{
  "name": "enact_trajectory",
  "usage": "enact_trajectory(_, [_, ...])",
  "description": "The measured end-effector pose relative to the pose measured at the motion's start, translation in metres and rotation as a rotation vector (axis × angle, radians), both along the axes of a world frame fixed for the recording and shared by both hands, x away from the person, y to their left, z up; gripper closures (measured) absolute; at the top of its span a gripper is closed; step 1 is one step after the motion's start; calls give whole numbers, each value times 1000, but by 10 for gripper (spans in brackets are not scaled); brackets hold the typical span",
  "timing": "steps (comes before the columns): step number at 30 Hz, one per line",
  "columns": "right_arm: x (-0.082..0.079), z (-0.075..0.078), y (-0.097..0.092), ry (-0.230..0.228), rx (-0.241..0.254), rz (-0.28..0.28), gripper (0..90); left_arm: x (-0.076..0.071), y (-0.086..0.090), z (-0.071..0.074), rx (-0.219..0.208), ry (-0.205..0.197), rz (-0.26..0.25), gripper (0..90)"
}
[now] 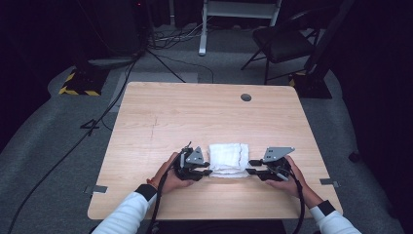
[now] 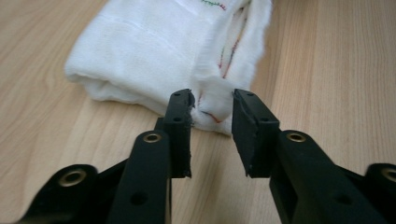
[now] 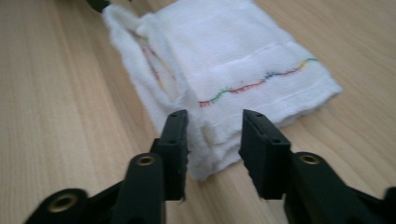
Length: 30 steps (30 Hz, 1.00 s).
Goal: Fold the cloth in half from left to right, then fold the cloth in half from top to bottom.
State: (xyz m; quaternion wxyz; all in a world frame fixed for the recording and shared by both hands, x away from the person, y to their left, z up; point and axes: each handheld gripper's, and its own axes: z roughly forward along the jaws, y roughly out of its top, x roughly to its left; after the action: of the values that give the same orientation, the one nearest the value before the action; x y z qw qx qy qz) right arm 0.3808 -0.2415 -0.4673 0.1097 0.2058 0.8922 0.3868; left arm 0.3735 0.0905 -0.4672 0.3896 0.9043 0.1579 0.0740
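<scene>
A folded white towel (image 1: 228,158) with a coloured stitched line lies flat on the wooden table (image 1: 195,112), near its front edge. My left gripper (image 1: 207,171) sits at the towel's left side. In the left gripper view its jaws (image 2: 212,105) stand apart around a bunched corner of the towel (image 2: 154,51), with gaps at the pads. My right gripper (image 1: 251,170) is at the towel's right side. In the right gripper view its jaws (image 3: 212,123) stand apart on either side of the near folded corner of the towel (image 3: 243,42) without pressing it.
A round cable hole (image 1: 246,97) is in the table's far right part. Beyond the table, a black chair (image 1: 282,41), a white frame leg (image 1: 202,29) and cables (image 1: 97,122) are on the grey floor.
</scene>
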Motion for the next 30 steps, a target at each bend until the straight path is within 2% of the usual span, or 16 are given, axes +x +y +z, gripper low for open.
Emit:
enact_trajectory(2, [2, 4, -4, -9, 6, -19, 521, -2, 7, 5, -10, -7, 13, 624])
enact_trajectory(3, [3, 7, -7, -16, 10, -41, 461, -5, 12, 7, 8, -16, 38, 561])
enact_trajectory(4, [3, 7, -7, -16, 10, -41, 461, -5, 12, 7, 8, -16, 38, 525])
enact_trajectory(5, [3, 9, -9, -24, 4, -51, 435, -6, 14, 8, 26, -28, 58, 525])
enact_trajectory(6, [2, 12, -13, -41, -5, -68, 401, -7, 16, 8, 35, -27, 76, 455])
enact_trajectory(8, [1, 15, -17, -53, -17, -82, 380, -9, 23, 9, 18, -11, 112, 426])
enact_trajectory(9, [1, 15, -17, -53, -17, -82, 380, -11, 26, 9, 12, -15, 130, 426])
enact_trajectory(13, [-4, 17, -26, -80, -47, -116, 329, -18, 36, 11, 21, -42, 179, 313])
enact_trajectory(19, [-9, 18, -35, -95, -64, -148, 317, -22, 50, 11, 42, -56, 233, 283])
enact_trajectory(25, [-13, 18, -47, -106, -77, -178, 311, -27, 59, 10, 65, -67, 262, 248])
enact_trajectory(30, [-17, 16, -58, -108, -88, -204, 309, -32, 68, 8, 111, -88, 284, 236])
